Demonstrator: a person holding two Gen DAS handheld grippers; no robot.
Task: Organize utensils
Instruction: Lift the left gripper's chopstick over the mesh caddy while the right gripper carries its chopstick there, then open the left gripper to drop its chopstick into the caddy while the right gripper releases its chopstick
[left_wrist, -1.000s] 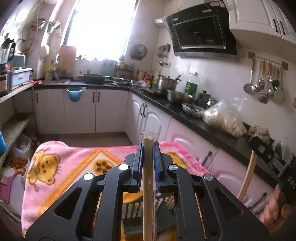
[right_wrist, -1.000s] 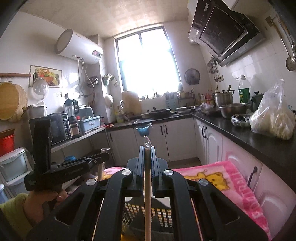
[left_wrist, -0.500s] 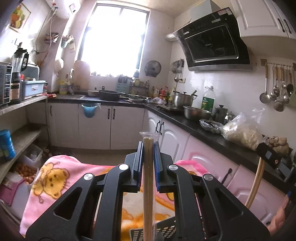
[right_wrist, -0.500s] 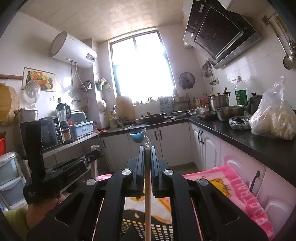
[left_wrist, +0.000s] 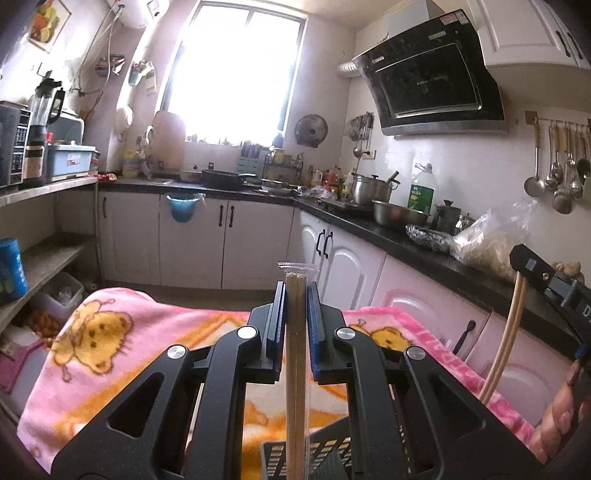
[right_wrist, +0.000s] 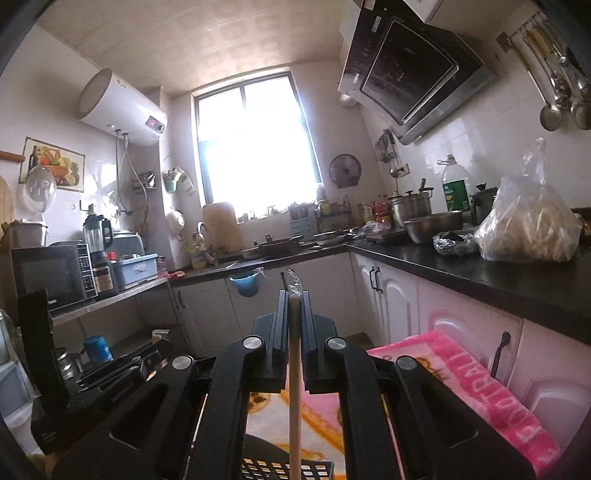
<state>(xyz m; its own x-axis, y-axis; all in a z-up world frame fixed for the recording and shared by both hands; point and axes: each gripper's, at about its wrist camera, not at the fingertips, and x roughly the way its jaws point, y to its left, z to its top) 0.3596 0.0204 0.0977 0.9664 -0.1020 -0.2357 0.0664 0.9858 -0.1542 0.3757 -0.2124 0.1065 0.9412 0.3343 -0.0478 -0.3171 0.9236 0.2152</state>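
My left gripper (left_wrist: 295, 291) is shut on a pair of wooden chopsticks (left_wrist: 295, 369) in a clear plastic sleeve, held upright above a black slotted utensil basket (left_wrist: 325, 454). My right gripper (right_wrist: 294, 299) is shut on another sleeved pair of wooden chopsticks (right_wrist: 294, 387), also upright over the black slotted basket (right_wrist: 288, 469). In the left wrist view the right gripper (left_wrist: 546, 280) shows at the far right with its chopsticks (left_wrist: 506, 343) hanging down. In the right wrist view the left gripper (right_wrist: 110, 376) shows at the lower left.
The basket rests on a pink cartoon blanket (left_wrist: 110, 347) over a table. A black counter (right_wrist: 480, 273) with a full plastic bag (right_wrist: 528, 221), pots and a bottle runs along the right. White cabinets (left_wrist: 192, 240) stand ahead; shelves with a microwave (right_wrist: 51, 277) stand left.
Both grippers have risen and tilted upward with their chopsticks; the basket and blanket have dropped lower in both views, and more wall and ceiling show.
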